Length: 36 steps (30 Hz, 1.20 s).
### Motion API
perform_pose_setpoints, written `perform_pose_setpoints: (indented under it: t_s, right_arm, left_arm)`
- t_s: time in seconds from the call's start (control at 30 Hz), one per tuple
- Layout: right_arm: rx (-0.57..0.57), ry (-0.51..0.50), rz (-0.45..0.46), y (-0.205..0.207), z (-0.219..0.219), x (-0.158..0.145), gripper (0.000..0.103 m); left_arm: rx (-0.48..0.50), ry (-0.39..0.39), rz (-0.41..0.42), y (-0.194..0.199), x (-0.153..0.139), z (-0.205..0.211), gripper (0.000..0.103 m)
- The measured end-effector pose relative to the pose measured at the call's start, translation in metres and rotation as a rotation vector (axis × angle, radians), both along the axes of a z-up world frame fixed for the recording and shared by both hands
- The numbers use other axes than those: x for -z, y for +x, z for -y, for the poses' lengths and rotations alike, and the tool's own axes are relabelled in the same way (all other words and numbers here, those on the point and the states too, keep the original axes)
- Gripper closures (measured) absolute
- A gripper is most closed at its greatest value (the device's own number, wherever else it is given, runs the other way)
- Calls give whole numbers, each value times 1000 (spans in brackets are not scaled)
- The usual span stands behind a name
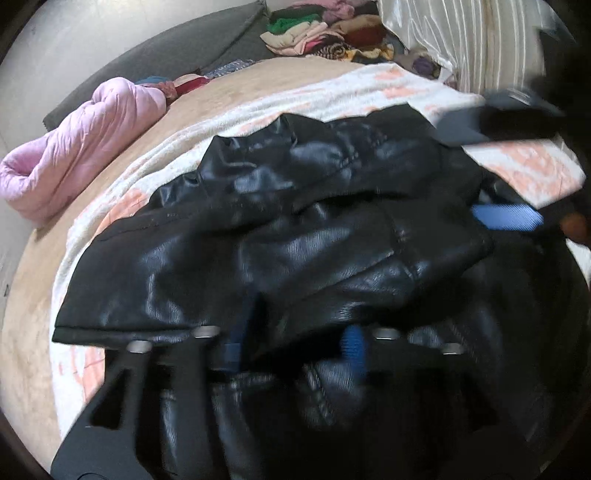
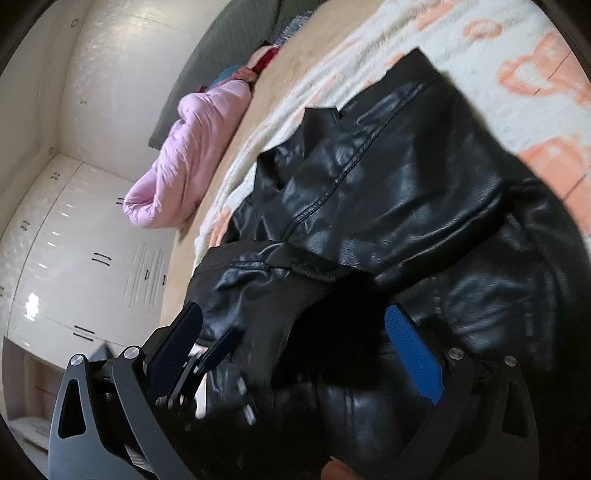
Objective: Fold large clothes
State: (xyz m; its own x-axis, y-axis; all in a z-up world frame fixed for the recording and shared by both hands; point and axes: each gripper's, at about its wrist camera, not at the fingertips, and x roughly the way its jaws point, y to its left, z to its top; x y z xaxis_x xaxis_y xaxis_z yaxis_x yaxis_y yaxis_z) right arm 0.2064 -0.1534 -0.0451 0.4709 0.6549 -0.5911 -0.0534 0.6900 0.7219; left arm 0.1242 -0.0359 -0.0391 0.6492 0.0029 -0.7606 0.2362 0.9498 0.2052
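Left gripper (image 1: pixel 293 341): clamped on black glossy leather jacket (image 1: pixel 295 229).
Right gripper (image 2: pixel 306 354): wide, straddling jacket.
Technique: you pull edges taut and level.

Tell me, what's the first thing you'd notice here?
The shiny black leather jacket grabs the eye first, crumpled in the middle of the white blanket with peach patterns on the bed. Next comes the puffy pink quilted coat, rolled up near the bed's far left edge.

Bed surroundings.
Pink quilt (image 1: pixel 85 147) bundled beside grey headboard (image 1: pixel 177 55); clothes pile (image 1: pixel 325 33) near striped curtain (image 1: pixel 472 40); white wardrobe (image 2: pixel 74 258).
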Motion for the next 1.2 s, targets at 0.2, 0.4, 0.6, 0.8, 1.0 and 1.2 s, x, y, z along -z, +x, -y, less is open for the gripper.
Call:
perform_pose_setpoints:
  t_s: [0.2,0.4,0.6,0.8,1.0,1.2]
  right_arm:
    - [16,-5,-51,14,-17,14,30]
    - [-16,-105,49,18,-36,5,85]
    - [-127,-256,316,24,-60,-62,88]
    - [-197,-486,585,28,-69,-136,89]
    - [-165,-611,581,37,-43,-131,90]
    - [-134,-646,522,41,-25,-96,90]
  left_arm:
    - [39,-59,-26,-19,-6,-13,33]
    - [16,-185,14,-31,-32,-42,26]
    - [-89,-240,141,-21,-77,-93,17]
    - [-265,-295,206,14,-100,-159,17]
    - [-372,-475,129,57,-73,-201,17]
    - [-360,-493,52,79,-47,-200,45]
